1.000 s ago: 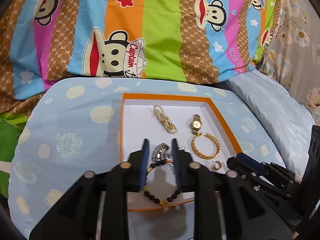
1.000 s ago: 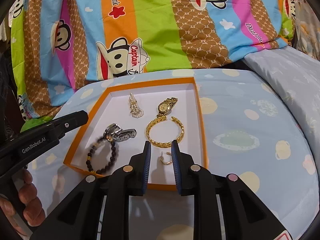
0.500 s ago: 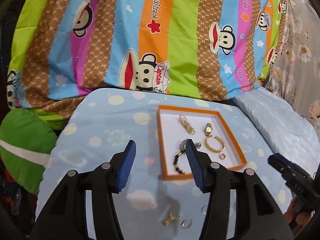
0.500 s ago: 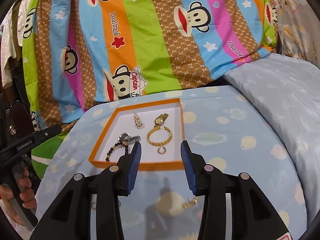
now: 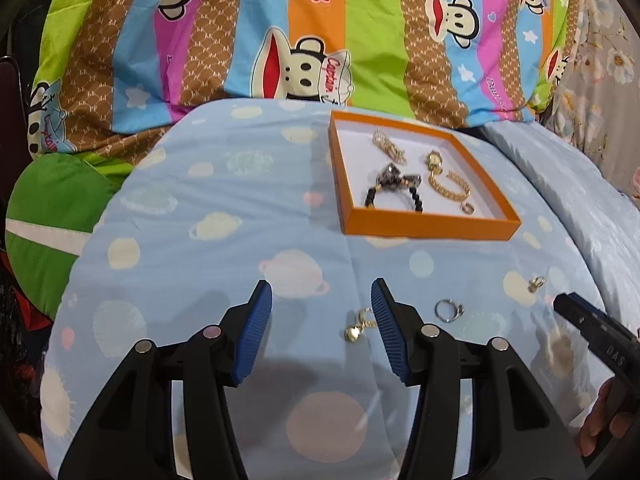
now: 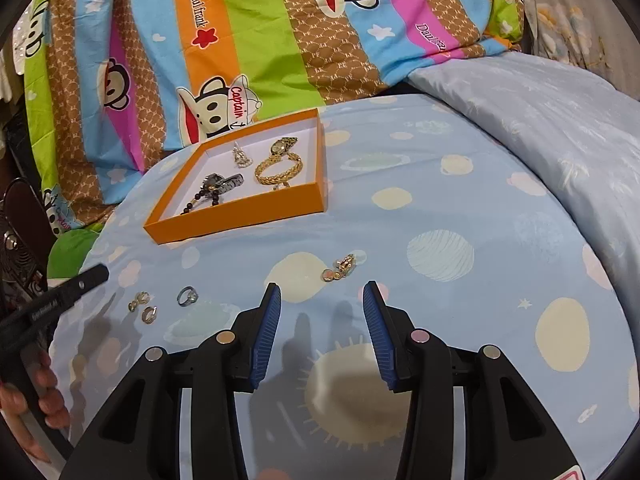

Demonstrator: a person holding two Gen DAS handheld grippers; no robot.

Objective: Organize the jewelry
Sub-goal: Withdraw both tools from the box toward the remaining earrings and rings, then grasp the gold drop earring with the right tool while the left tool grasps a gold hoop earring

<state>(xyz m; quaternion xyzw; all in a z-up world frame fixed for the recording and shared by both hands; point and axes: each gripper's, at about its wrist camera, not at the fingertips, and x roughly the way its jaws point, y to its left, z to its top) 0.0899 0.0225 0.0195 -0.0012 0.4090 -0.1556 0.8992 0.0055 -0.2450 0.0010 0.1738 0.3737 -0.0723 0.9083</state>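
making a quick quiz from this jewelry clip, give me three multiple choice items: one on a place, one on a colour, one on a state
1. Where is the silver ring?
A. in the tray
B. on the blue sheet, outside the tray
C. between the right gripper's fingers

2. What colour are the tray's outer walls?
A. orange
B. green
C. black

3. What do the left gripper and right gripper hold?
A. a ring each
B. a watch and a bracelet
C. nothing, both open

Answers: 1 B, it lies on the sheet in front of the tray. 2 A, the walls are plainly orange around a white floor. 3 C, only bedding shows between each pair of blue fingers.
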